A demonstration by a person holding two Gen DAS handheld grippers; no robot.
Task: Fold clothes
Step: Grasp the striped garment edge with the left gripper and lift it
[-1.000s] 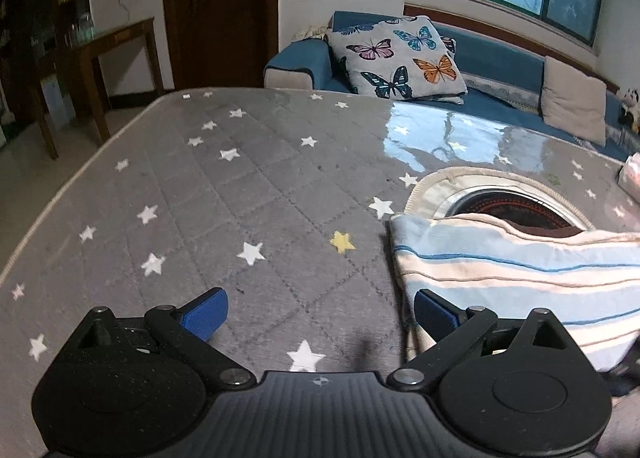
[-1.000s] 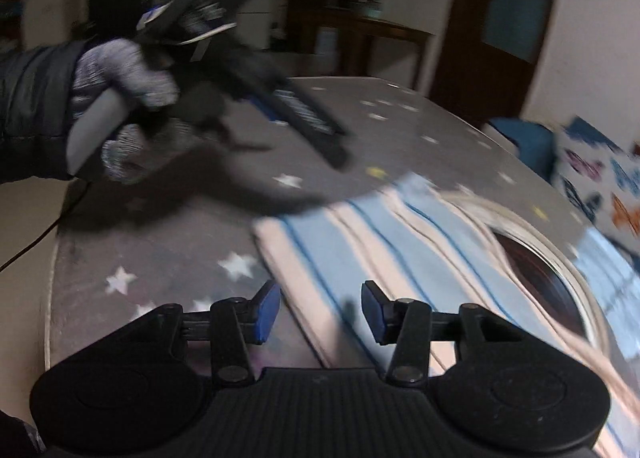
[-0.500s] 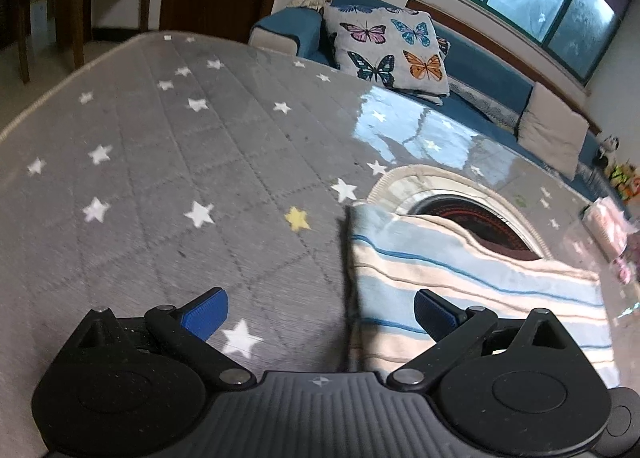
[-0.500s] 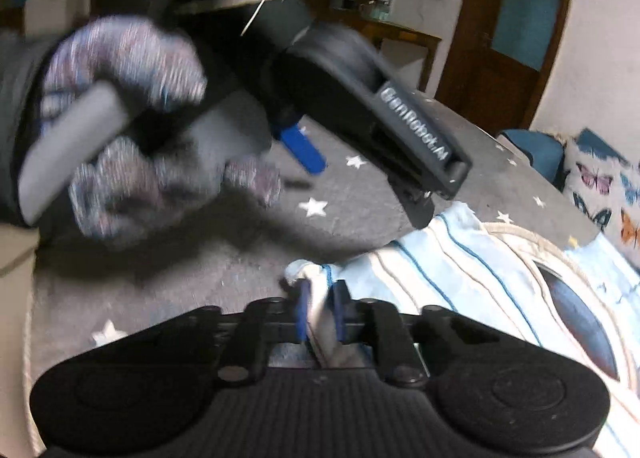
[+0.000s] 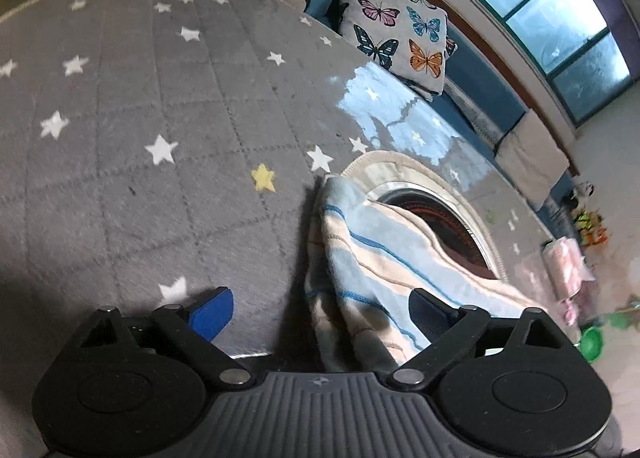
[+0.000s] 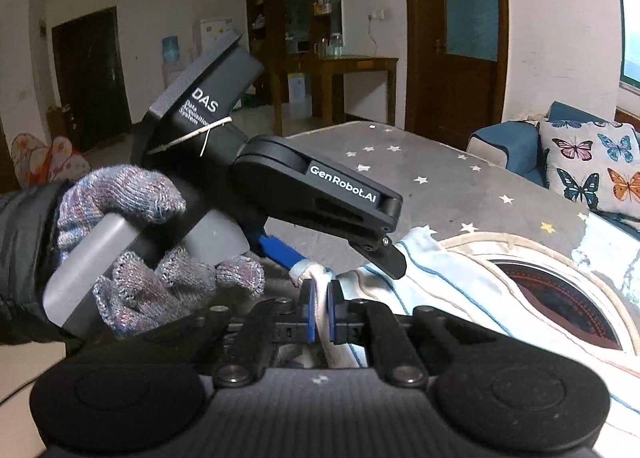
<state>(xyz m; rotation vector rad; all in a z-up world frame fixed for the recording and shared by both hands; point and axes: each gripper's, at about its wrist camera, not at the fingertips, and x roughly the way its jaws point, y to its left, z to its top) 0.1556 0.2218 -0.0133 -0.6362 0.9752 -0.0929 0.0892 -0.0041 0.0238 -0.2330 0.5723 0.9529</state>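
Note:
A striped garment (image 5: 380, 258) in light blue, cream and dark blue lies on a grey star-patterned surface (image 5: 140, 145). Its near edge is raised and drapes between the spread fingers of my left gripper (image 5: 320, 312), which is open. My right gripper (image 6: 319, 310) is shut on a bunched corner of the same striped garment (image 6: 432, 282). In the right wrist view the left gripper's body (image 6: 316, 197), held by a gloved hand (image 6: 148, 242), hovers just over that corner.
A round rug-like mat (image 5: 436, 197) with a dark red centre lies partly under the garment. A butterfly cushion (image 5: 396, 41) rests on a blue sofa (image 5: 484, 93) beyond. Pink folded items (image 5: 564, 266) lie at the right. A wooden table (image 6: 336, 77) stands behind.
My right gripper closed on the garment's corner and lifted it. The left gripper swung in over the raised edge, so the cloth now hangs between its open fingers.

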